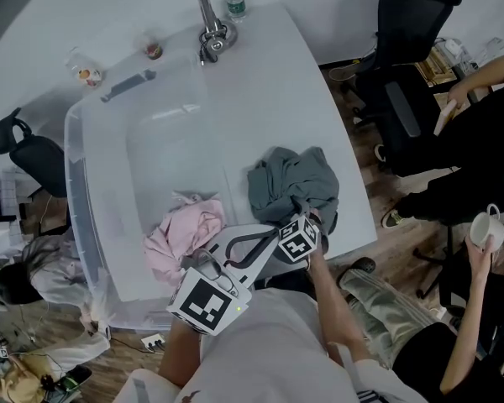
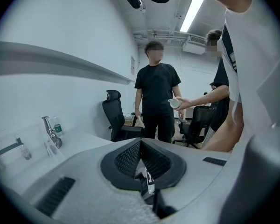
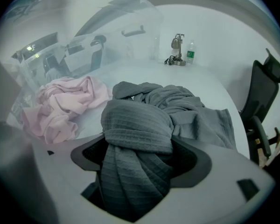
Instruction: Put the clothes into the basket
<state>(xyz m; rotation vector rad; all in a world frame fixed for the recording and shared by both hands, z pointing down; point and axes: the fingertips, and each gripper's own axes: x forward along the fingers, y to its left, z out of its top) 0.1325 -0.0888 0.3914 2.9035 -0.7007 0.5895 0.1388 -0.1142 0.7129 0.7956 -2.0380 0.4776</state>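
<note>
A crumpled grey garment [image 1: 290, 183] lies on the white table [image 1: 269, 82], just right of the clear plastic basket [image 1: 76, 183]. My right gripper [image 1: 307, 212] points down into the garment's near edge. In the right gripper view a thick bunch of the grey garment [image 3: 140, 125] fills the gap of the right gripper [image 3: 137, 160], and the jaws are shut on it. A pink garment [image 1: 185, 233] lies in the basket's near right corner, and this pink garment [image 3: 65, 106] also shows left of the grey one. My left gripper [image 1: 250, 243] hovers close by, and the left gripper [image 2: 141, 146] is shut with nothing in it.
A metal tap [image 1: 210, 28], a small bottle [image 1: 235, 5] and two little jars [image 1: 154, 49] stand at the table's far end. The table's right edge is close to the grey garment. Beyond it are a black office chair [image 1: 412, 23] and a person holding a white cup [image 1: 487, 229].
</note>
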